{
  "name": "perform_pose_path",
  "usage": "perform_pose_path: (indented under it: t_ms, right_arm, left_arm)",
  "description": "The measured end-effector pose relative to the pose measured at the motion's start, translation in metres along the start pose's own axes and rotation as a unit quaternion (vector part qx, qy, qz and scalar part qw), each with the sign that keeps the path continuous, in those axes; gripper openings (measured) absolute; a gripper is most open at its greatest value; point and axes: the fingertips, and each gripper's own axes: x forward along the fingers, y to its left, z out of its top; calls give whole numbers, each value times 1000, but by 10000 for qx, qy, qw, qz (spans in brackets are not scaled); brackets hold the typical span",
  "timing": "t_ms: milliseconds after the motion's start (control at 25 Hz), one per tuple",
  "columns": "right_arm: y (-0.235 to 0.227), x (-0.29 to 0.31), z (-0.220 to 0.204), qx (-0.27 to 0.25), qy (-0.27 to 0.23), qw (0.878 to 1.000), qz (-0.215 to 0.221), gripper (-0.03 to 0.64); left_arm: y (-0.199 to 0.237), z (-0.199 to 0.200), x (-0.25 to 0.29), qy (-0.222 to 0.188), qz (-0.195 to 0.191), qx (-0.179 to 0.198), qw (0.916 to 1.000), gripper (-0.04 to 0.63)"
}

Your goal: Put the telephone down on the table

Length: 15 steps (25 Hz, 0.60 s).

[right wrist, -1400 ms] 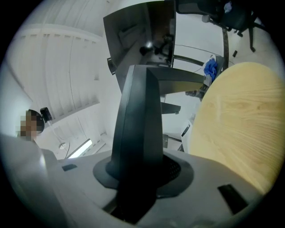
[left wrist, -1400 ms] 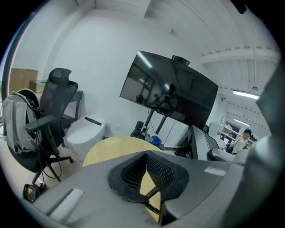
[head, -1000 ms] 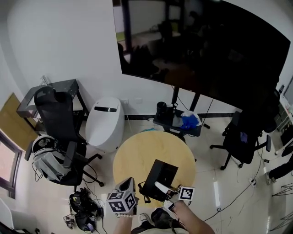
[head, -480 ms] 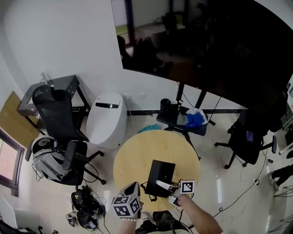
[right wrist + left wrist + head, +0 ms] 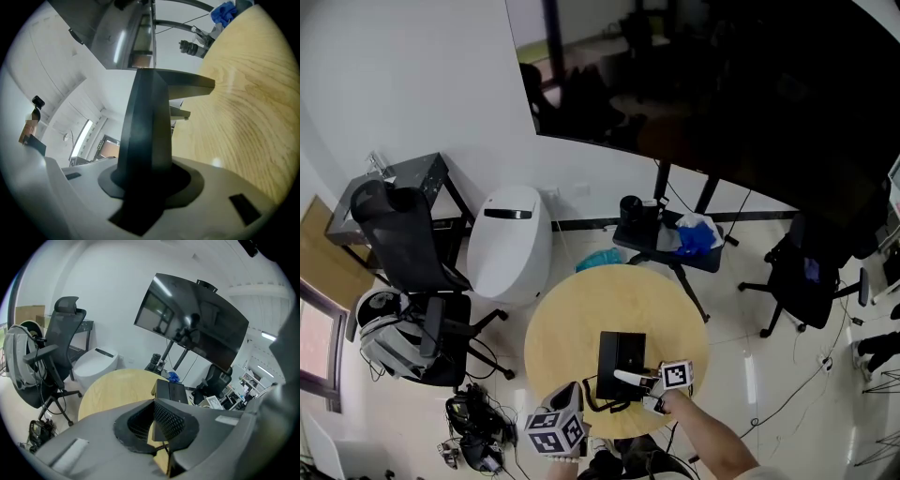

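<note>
Dark wall screen [image 5: 722,84] fills upper right of head view. Round wooden table [image 5: 572,328] lower centre. Black telephone [image 5: 619,356] lies flat on table's near half. Right gripper [image 5: 626,378] pinches telephone's near edge. Left gripper [image 5: 569,392], jaws pressed together and empty, at table's near-left rim.

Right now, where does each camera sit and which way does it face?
Head view: on the person's head, steeply down onto the round pale-wood table and flat black telephone; shows left gripper, right gripper, a forearm.
Left gripper view: on the left gripper, facing across the table toward the large dark wall screen; its jaws together, empty.
Right gripper view: on the right gripper, rolled sideways, low along the tabletop; jaws closed on the telephone.
Shared: head and left gripper views both show telephone, table, screen.
</note>
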Motion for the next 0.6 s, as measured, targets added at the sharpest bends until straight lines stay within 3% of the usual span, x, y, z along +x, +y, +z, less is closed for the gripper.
perform_pose_path:
  t_ms: [240, 600]
  right_arm:
    - [-28, -4, 4, 248, 141, 9995, -134, 167]
    - [-43, -9, 8, -81, 334, 9988, -342, 167]
  left_arm:
    - [-2, -7, 8, 134, 18, -16, 9999, -9]
    - [-8, -6, 24, 216, -18, -47, 9998, -9]
